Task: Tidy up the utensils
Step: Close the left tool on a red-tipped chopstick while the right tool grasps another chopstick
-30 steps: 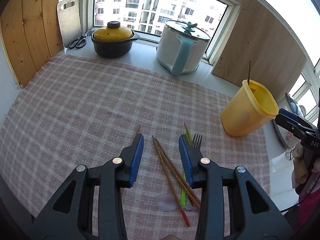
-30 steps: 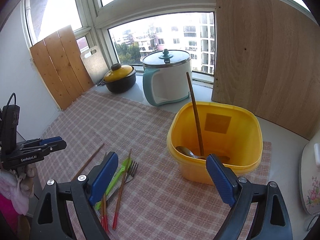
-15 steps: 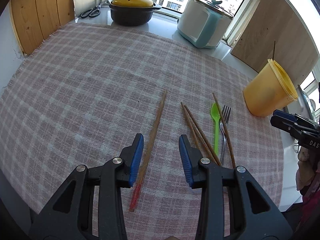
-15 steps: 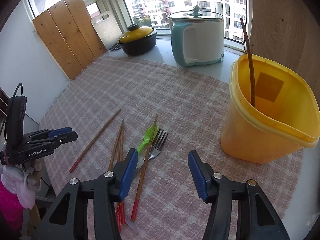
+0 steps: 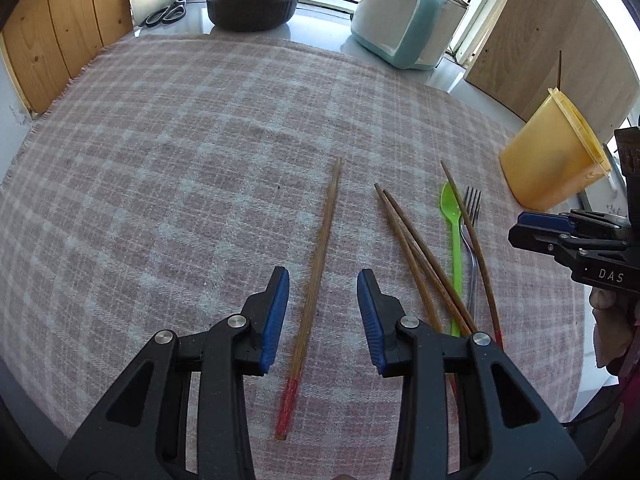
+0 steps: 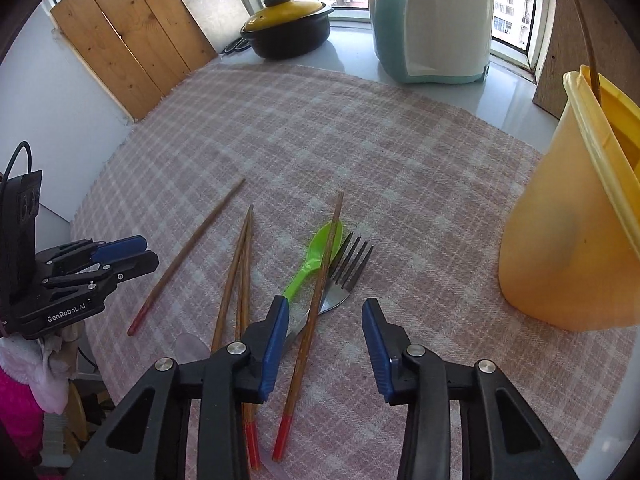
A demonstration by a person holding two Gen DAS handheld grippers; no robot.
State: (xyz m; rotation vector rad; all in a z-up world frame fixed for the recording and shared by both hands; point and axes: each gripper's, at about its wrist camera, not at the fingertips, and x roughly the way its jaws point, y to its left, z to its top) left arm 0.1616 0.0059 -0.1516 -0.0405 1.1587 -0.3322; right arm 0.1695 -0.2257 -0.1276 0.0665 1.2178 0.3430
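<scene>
Several red-tipped wooden chopsticks, a green plastic spoon (image 5: 452,220) and a metal fork (image 5: 472,216) lie on the checked cloth. My left gripper (image 5: 323,276) is open, low over the cloth, with a single chopstick (image 5: 316,276) lying between its fingers. My right gripper (image 6: 325,312) is open and low; another chopstick (image 6: 316,300) lies between its fingers, across the spoon (image 6: 320,252) and fork (image 6: 344,272). A pair of chopsticks (image 6: 240,264) lies to its left. The yellow container (image 6: 576,232) stands on the right with a chopstick upright in it.
A teal-and-white pot (image 6: 432,28) and a black pot with a yellow lid (image 6: 288,28) stand at the back by the window. Wooden boards (image 5: 64,32) lean at the left and right. Scissors (image 5: 166,14) lie near the black pot. The checked cloth (image 5: 180,160) covers the counter.
Both grippers have dropped lower and pulled back toward the near edge of the cloth. The single chopstick now lies between the left fingers, another between the right fingers. The utensils have not moved.
</scene>
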